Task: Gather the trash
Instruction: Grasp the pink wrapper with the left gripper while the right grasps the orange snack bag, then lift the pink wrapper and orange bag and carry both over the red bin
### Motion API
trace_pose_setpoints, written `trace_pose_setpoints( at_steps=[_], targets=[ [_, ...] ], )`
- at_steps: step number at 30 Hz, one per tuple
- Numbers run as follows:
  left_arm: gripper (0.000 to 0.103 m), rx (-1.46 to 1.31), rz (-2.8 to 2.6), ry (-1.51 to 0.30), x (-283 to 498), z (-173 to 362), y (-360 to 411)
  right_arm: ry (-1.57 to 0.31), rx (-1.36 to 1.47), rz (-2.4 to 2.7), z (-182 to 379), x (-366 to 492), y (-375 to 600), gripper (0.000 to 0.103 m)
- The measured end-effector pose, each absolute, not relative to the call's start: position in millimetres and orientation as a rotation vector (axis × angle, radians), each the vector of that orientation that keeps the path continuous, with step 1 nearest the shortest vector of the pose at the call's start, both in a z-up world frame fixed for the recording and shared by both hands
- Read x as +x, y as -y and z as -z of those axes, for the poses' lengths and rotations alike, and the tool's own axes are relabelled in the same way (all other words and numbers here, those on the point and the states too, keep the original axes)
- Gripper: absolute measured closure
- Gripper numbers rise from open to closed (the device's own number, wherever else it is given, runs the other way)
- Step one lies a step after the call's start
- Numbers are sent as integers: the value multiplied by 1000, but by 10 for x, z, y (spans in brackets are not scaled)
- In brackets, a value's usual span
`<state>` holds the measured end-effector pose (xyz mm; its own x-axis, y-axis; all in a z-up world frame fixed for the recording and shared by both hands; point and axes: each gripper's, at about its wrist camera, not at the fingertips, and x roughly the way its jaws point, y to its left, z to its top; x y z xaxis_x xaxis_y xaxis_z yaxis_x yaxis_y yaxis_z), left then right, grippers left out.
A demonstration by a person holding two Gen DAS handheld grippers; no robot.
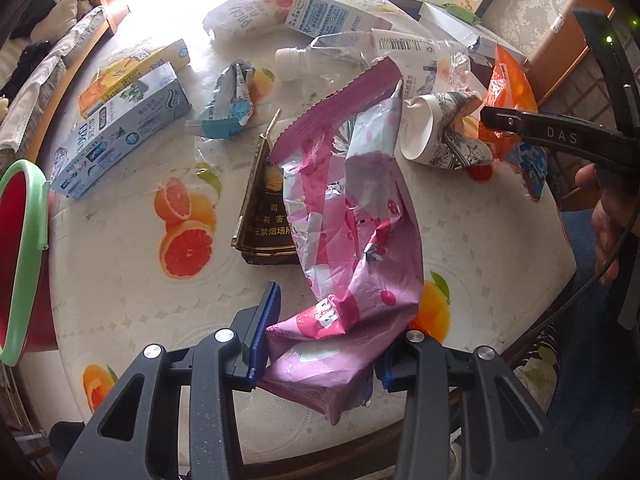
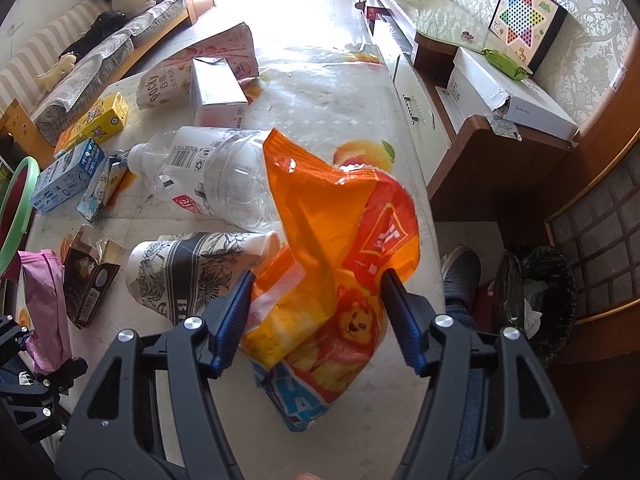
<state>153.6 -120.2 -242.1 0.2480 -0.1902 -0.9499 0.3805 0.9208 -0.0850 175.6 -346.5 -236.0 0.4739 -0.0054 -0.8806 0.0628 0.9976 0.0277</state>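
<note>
A crumpled pink foil wrapper lies at the near edge of the fruit-print table. My left gripper is open with the wrapper's near end between its blue pads. An orange snack bag lies at the table's right edge. My right gripper is open and straddles the bag. The right gripper's finger shows at the right of the left wrist view, by the orange bag. The pink wrapper and the left gripper show at the left of the right wrist view.
A crushed paper cup, a clear plastic bottle, a dark cigarette pack, a toothpaste box, a yellow carton and a Pocky bag lie on the table. A red bin with a green rim stands left. A black-lined trash basket stands right.
</note>
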Motion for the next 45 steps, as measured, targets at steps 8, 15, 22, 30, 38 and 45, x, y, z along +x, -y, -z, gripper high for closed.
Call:
trace_pose_setpoints(
  at_steps=[8, 15, 22, 30, 38, 45],
  targets=[
    [65, 104, 386, -1183, 1269, 2057, 889, -1003, 38, 38, 1952, 1627, 3334, 41],
    [65, 35, 346, -1087, 1192, 1634, 564, -938, 8, 8, 1574, 1551, 3039, 41],
    [65, -3, 285, -994, 1286, 1289, 100, -874, -31, -52, 1191, 1563, 2612, 41],
    [65, -65, 188, -912, 1527, 1006, -521, -823, -75, -158, 915, 1650, 1925, 41],
    [65, -115, 80, -883, 1629, 904, -1203, -810, -129, -286, 826, 1755, 1137, 41],
    [65, -122, -38, -880, 1750, 960, -1698, -799, -162, -376, 785, 1855, 577, 41]
  ],
)
